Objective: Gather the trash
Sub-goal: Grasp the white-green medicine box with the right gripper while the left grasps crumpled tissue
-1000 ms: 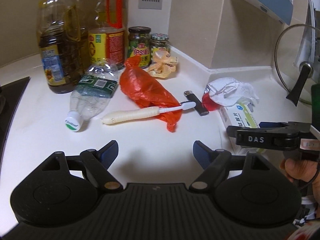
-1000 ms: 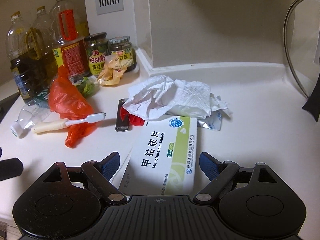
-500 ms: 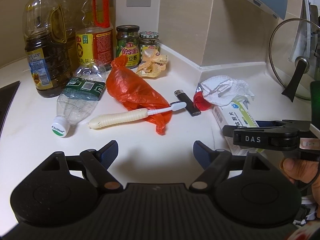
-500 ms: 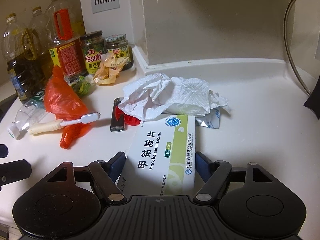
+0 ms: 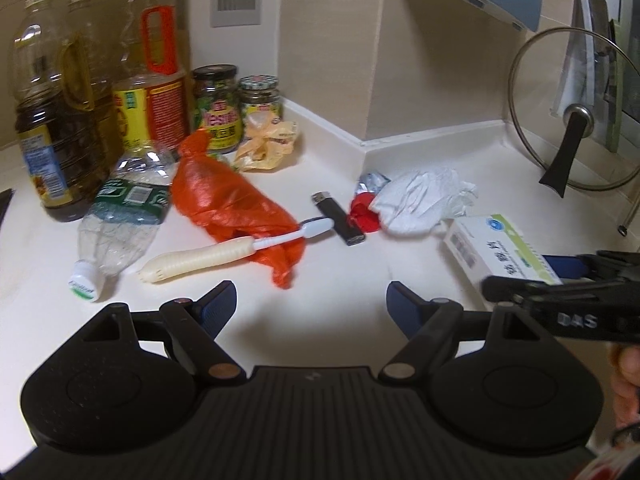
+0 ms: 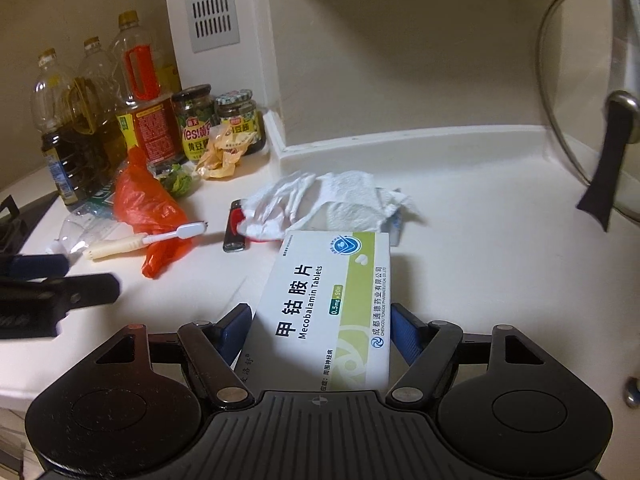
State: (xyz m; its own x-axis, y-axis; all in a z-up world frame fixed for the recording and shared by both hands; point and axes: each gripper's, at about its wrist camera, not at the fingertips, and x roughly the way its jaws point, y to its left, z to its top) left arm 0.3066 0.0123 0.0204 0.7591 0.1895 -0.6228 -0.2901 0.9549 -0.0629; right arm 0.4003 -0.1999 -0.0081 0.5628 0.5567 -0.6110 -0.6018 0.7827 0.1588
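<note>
Countertop: right gripper clasps "Mecobalamin Tablets" box.

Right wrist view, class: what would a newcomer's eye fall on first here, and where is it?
The white-and-green tablet box fills the foreground, held between the right gripper jaws. Behind it lies a crumpled white tissue, and to the left an orange bag with a toothbrush across it, in front of the oil bottles.

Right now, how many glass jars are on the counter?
2, side by side at the back by the wall corner: the taller jar beside the big oil bottles, the shorter jar right of it. Others may be hidden.
</note>
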